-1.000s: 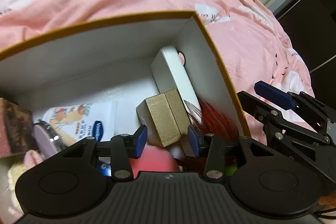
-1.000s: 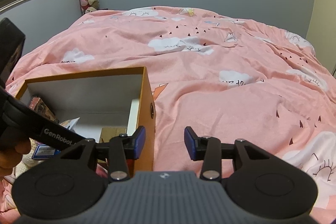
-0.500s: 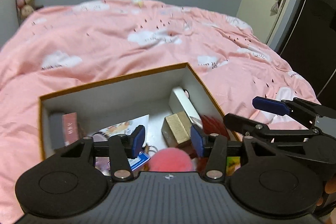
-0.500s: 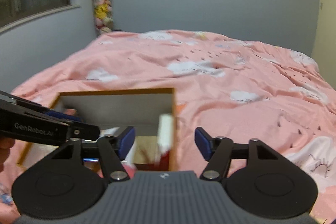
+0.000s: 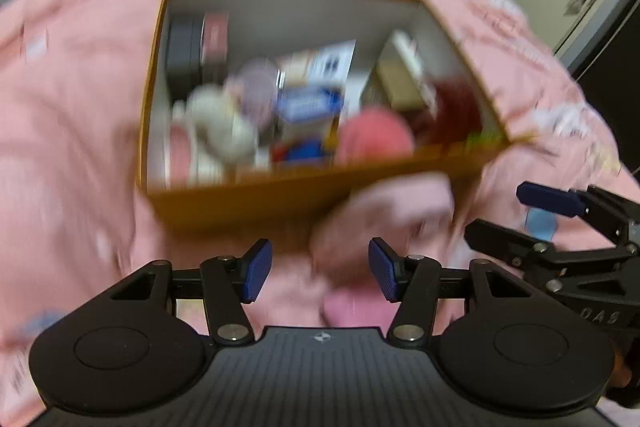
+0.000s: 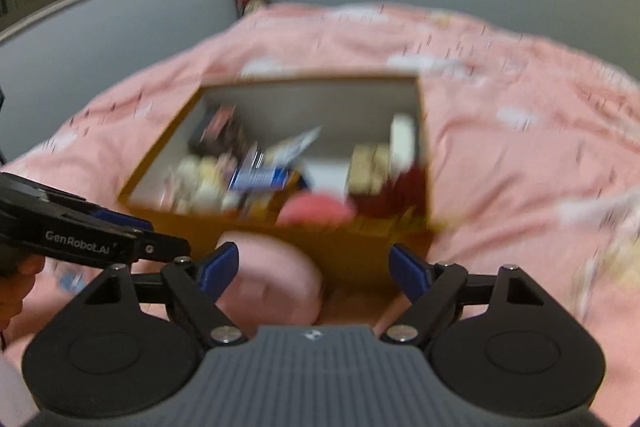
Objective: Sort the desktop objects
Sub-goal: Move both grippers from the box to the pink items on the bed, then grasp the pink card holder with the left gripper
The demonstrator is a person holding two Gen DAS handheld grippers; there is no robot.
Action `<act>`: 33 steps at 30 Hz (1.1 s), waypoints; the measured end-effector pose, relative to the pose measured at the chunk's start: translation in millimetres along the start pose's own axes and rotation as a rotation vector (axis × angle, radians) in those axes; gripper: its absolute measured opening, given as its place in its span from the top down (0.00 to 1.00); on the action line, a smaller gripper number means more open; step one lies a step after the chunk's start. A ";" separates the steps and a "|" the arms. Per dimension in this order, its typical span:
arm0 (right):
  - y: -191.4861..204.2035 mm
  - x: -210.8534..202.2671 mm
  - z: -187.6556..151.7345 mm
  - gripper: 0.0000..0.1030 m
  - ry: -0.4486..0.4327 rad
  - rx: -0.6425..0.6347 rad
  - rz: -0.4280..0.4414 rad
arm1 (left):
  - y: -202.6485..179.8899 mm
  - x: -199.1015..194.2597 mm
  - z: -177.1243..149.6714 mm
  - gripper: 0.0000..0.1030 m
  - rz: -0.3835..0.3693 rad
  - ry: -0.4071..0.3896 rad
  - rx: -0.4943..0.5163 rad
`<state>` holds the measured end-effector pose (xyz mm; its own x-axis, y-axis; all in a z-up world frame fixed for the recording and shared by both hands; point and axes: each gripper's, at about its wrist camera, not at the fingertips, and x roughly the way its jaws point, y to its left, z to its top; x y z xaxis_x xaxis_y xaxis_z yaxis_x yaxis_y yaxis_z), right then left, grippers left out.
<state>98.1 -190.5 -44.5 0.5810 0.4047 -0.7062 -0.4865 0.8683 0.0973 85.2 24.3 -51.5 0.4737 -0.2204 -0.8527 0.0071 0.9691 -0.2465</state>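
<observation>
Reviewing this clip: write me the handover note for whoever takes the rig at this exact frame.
Left gripper: jaws opening, nothing between them.
Right gripper: jaws opening, nothing held.
Orange box sits on the pink bedspread, packed with items: pink ball, blue packet, red item; details blurred.
A pink rounded object lies outside, just before the box.
Left: probably box that object; check for strays.
</observation>
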 end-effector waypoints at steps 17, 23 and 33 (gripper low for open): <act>13.7 17.1 -59.5 0.18 0.298 0.071 0.058 | -12.7 27.9 -62.8 0.42 0.019 0.245 0.055; 4.7 22.6 -45.6 0.18 0.277 0.082 0.044 | -0.9 30.1 -50.5 0.42 0.005 0.181 -0.006; 5.4 53.5 -49.3 0.41 0.297 0.012 -0.041 | 9.5 66.4 -45.0 0.41 -0.101 0.251 -0.118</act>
<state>94.4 -178.3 -116.4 0.3832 0.2691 -0.8836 -0.4576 0.8863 0.0715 77.0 13.8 -131.1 0.2426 -0.3502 -0.9047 -0.0664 0.9244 -0.3756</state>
